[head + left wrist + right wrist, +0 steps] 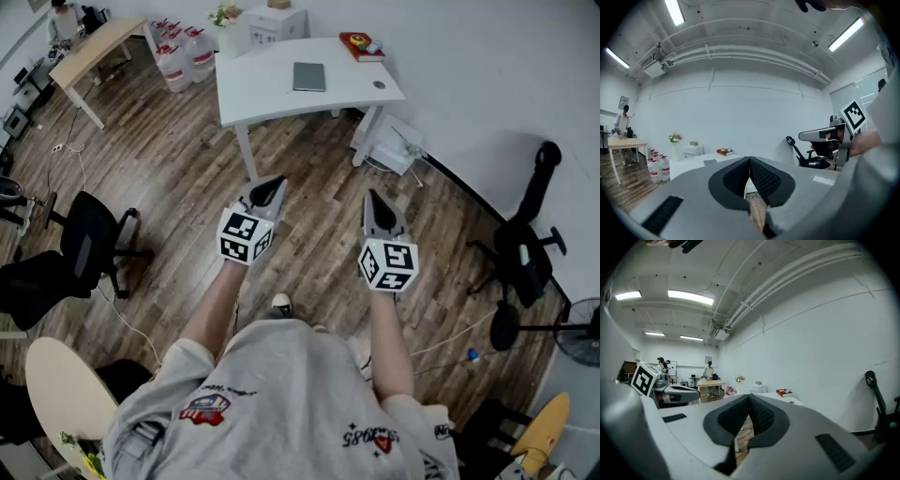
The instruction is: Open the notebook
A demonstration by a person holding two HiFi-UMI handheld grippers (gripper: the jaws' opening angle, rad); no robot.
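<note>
A grey closed notebook (pixel 308 76) lies flat on the white table (pixel 272 98) far ahead, out of reach of both grippers. In the left gripper view the notebook (pixel 710 161) shows as a thin dark slab on the tabletop. My left gripper (pixel 274 190) is held level over the wooden floor, its jaws shut with nothing between them (pixel 749 161). My right gripper (pixel 377 202) hangs beside it, also level, jaws shut and empty (pixel 749 398).
On the table stand a red book (pixel 361 45) with small items on it, a flower vase (pixel 228 28), a white box (pixel 277 21) and a small dark disc (pixel 379 84). Water bottles (pixel 178 52) stand left of the table. Black office chairs (pixel 84 248) (pixel 525 248) flank me.
</note>
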